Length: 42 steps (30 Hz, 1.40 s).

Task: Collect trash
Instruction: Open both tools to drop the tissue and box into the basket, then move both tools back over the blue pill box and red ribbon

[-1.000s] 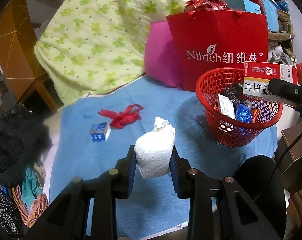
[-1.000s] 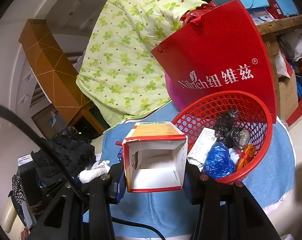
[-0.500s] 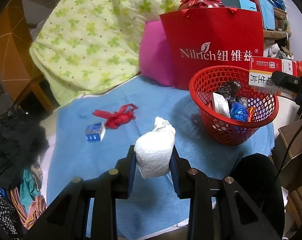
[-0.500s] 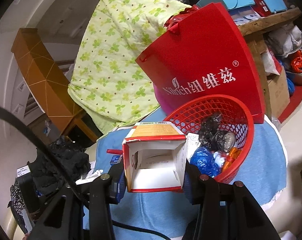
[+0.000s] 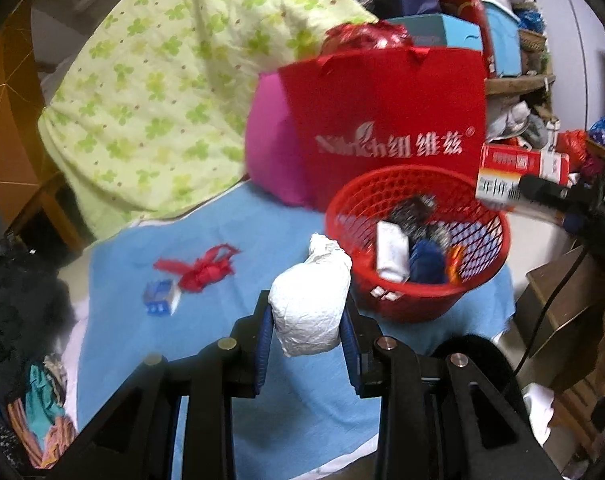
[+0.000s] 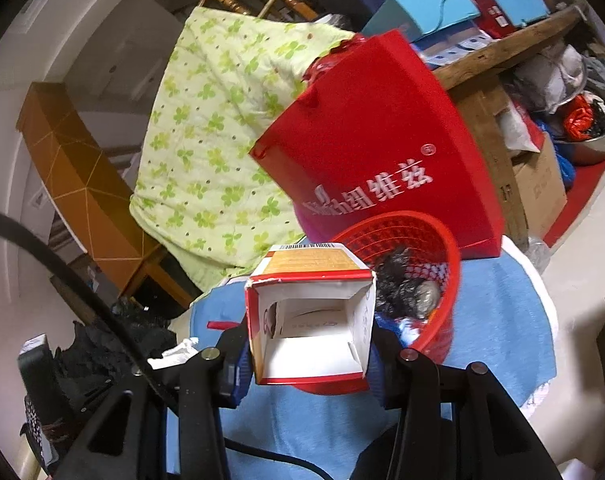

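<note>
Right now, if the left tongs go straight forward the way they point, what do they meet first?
Probably the red basket. The left tongs, shut on a white paper wad, point at its near left rim, just beyond the wad. Depth is unclear; slightly more left, they would pass over the blue cloth.

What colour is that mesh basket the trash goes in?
Red; the basket shows best in the left wrist view.
</note>
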{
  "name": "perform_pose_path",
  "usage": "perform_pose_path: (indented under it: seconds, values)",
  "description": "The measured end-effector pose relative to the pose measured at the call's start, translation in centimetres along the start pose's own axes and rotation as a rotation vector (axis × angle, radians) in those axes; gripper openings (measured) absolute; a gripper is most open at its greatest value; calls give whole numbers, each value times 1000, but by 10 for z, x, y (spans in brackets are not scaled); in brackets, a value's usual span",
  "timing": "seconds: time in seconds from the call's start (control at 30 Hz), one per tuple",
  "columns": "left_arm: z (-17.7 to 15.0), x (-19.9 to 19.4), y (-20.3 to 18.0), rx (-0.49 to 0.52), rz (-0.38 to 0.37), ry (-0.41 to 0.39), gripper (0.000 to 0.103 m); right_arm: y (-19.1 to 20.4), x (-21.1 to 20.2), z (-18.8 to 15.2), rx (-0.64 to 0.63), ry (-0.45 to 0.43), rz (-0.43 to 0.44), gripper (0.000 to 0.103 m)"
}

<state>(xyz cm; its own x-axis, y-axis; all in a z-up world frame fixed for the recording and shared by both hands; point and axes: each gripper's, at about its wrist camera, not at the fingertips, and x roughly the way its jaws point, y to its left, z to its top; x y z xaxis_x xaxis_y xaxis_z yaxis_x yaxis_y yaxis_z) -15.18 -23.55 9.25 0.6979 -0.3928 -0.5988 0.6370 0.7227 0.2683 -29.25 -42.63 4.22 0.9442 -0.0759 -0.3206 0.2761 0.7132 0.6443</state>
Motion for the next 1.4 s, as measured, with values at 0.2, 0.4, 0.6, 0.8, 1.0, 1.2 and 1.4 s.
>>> perform_pose_path:
  seconds: [0.2,0.4,0.6,0.8,1.0,1.2,1.4]
  values:
    - [22,10,-13,0,-109,-46,34,-14,1,9,53,-24,-21,49]
    - [46,29,-22,-11,-208,-93,34,-31,14,29,155,-59,-14,49]
    - [69,63,-21,-67,-318,-95,35,-55,44,50,295,-73,-7,50]
    - [79,105,-20,-135,-397,-74,45,-76,85,54,402,-29,-7,54]
    - [60,141,-5,-224,-465,9,65,-81,98,42,446,6,42,65]
    - [27,135,28,-235,-405,4,70,-70,86,37,377,-9,29,65]
    - [-14,133,71,-256,-298,35,71,-12,85,29,154,5,4,65]
